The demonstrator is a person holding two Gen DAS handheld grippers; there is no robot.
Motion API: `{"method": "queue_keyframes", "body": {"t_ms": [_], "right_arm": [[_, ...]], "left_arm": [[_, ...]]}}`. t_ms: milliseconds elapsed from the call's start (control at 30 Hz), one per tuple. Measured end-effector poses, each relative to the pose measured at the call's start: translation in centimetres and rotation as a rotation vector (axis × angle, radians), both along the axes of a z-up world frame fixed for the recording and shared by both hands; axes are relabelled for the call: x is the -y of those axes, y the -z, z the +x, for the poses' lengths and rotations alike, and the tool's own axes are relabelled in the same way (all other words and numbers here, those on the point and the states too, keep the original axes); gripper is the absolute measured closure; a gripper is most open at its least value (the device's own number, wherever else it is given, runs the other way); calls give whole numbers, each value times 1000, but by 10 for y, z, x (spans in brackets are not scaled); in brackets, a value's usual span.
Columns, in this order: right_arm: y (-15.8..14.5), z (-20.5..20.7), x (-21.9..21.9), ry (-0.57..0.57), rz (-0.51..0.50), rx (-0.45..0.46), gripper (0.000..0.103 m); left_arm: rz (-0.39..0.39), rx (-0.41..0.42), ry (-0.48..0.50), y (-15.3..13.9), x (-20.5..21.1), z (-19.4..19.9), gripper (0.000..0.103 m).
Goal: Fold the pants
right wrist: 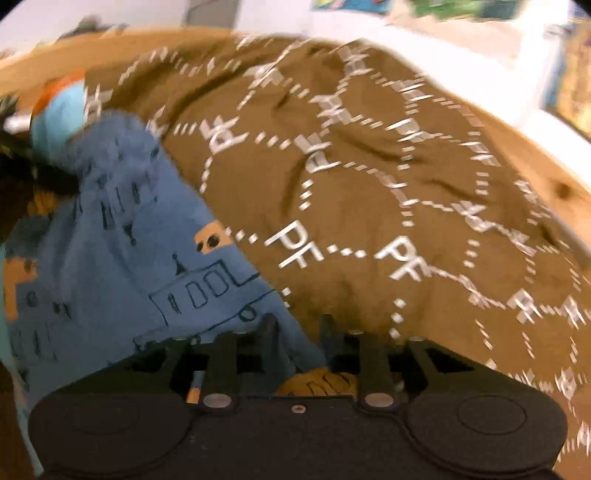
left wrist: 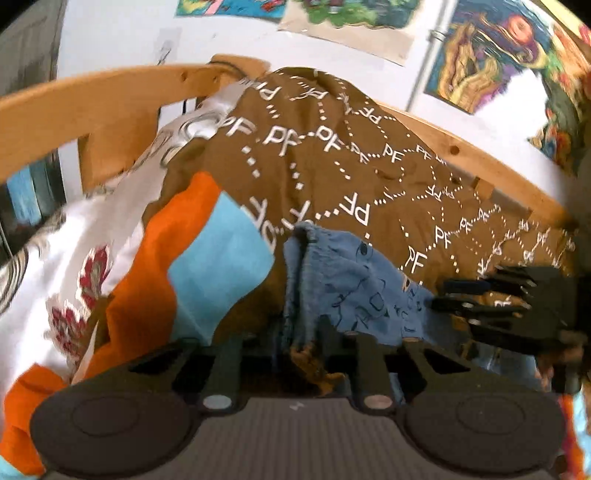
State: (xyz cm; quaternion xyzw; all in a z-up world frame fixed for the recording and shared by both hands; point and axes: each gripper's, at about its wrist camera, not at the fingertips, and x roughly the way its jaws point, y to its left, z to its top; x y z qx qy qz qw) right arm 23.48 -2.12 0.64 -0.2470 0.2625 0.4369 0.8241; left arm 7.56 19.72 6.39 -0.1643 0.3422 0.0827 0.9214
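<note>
Both the left gripper (left wrist: pixel 306 332) and right gripper (right wrist: pixel 295 328) pinch the blue pants (left wrist: pixel 351 280) over the bed's brown blanket (left wrist: pixel 332 177); keep the edges level and taut.

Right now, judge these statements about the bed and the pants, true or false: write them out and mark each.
1. The pants are blue with dark line drawings. True.
2. The bedspread is plain green. False: it is brown, with white PF letters and dotted lines.
3. Blue fabric sits between the fingers of the left claw. True.
4. The right claw holds nothing at all. False: blue fabric runs between its fingers.
5. An orange and light blue cloth lies left of the pants in the left wrist view. True.
6. The wall behind the bed is bare. False: colourful pictures hang on it.
</note>
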Motion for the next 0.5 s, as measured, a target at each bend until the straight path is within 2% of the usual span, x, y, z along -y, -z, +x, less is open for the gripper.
{"method": "queue_keyframes", "body": {"t_ms": [67,133,267,333,400,500], "right_arm": [[-9,-16,20,49,45,-2,65],[-13,-38,41,81,50,15,65],[-4,-83,65,61,-9,0,66],[9,-99,66,42,-67,18,66],[26,-107,60,33,-115,26,67],[37,-110,56,44,-113,51,67]], "left_arm": [[-39,9,9,2,-6,-3,65],[-52,15,8,3,-8,-3,64],[-92,3,-8,9,-10,2,65],[-118,-16,-25,9,-12,4,75],[-142,-33,-48,9,-13,7,82],[-136,-24,-57,3,-7,7,85]]}}
